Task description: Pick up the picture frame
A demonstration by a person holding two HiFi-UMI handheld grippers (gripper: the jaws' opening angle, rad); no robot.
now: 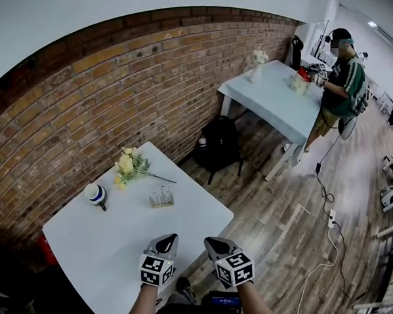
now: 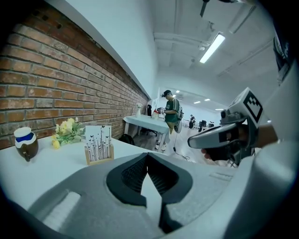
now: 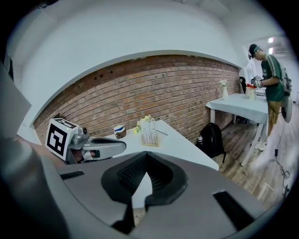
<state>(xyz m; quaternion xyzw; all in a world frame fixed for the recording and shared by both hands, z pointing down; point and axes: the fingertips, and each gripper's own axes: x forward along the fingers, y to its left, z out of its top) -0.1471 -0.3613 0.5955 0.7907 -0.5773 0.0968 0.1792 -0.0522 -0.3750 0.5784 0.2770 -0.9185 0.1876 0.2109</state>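
both shut and empty, grey left gripper (image 1: 170, 238) and grey right gripper (image 1: 213, 242) hover by the white square table (image 1: 100, 246); the small wood-based picture frame (image 1: 161, 198) stands mid-table, well apart. seemingly the approach stage: next, reach forward, open jaws.

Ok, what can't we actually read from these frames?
- Small wood-based picture frame: head view, print too small; its back faces away in all views.
- Red object under the white square table: head view, tabletop hides most of it.
- Items on the far pale table: too small in every view.
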